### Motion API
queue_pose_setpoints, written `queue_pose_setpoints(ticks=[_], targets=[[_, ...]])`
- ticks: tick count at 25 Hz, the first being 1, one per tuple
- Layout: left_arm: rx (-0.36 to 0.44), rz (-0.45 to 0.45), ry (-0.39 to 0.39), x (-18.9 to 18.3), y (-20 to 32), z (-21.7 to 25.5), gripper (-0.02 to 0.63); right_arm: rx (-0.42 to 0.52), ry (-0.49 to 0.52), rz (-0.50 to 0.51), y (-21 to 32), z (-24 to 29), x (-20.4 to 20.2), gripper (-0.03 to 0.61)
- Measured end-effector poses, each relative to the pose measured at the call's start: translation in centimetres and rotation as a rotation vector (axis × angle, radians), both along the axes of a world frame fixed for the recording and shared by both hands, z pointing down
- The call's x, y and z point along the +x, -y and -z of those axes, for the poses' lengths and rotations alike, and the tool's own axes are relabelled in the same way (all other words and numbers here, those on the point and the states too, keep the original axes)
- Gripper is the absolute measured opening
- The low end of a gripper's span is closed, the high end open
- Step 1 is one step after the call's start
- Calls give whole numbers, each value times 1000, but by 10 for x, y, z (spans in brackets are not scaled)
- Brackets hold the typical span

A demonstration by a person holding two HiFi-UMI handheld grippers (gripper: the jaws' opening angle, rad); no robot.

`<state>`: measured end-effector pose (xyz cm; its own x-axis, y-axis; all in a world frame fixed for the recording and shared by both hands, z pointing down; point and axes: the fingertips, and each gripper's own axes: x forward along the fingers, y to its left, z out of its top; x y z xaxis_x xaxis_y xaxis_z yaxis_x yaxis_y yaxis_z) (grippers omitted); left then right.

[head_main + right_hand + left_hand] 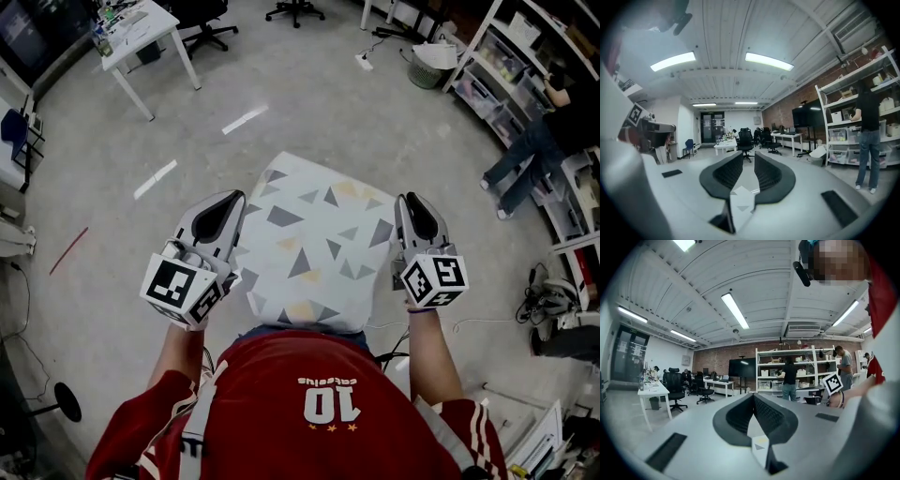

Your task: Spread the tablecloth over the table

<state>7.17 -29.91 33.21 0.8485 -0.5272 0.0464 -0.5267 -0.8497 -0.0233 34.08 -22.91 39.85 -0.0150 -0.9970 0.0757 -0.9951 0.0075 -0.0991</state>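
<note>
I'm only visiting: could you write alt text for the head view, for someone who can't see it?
Seen from above, a person in red holds up a white tablecloth with grey and yellow triangles, one side pinched in the left tool and the other in the right tool, over a grey floor.

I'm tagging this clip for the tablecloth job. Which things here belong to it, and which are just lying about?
Belongs to the job: patterned tablecloth; left claw and right claw, both gripping it.

Just lying about: office chair; wastebasket; shelving unit.
</note>
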Motion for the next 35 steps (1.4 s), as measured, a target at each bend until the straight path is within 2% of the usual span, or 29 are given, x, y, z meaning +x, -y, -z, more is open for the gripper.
queue_pose_setpoints(ticks=[6, 10, 14, 16, 21, 28, 35], targets=[[27, -34, -8, 2, -7, 19, 6, 89, -31, 43, -17, 54, -57, 41], [48, -58, -31, -1, -14, 30, 6, 103, -46, 18, -29, 78, -78, 26], [53, -59, -43, -5, -16, 41, 6, 107, -109, -20, -37, 94, -91, 16], [49, -50, -40, -6, -16, 47, 6, 118, -114, -61, -41, 102, -92, 14], [75, -91, -55, -1, -24, 60, 6, 122, -137, -177, -54, 113, -84, 14], [87, -121, -65, 3, -30, 62, 6, 100, -142, -227, -61, 110, -80, 14], [74, -73, -55, -1, -25, 63, 6, 64, -138, -279, -63, 96, -68, 14]])
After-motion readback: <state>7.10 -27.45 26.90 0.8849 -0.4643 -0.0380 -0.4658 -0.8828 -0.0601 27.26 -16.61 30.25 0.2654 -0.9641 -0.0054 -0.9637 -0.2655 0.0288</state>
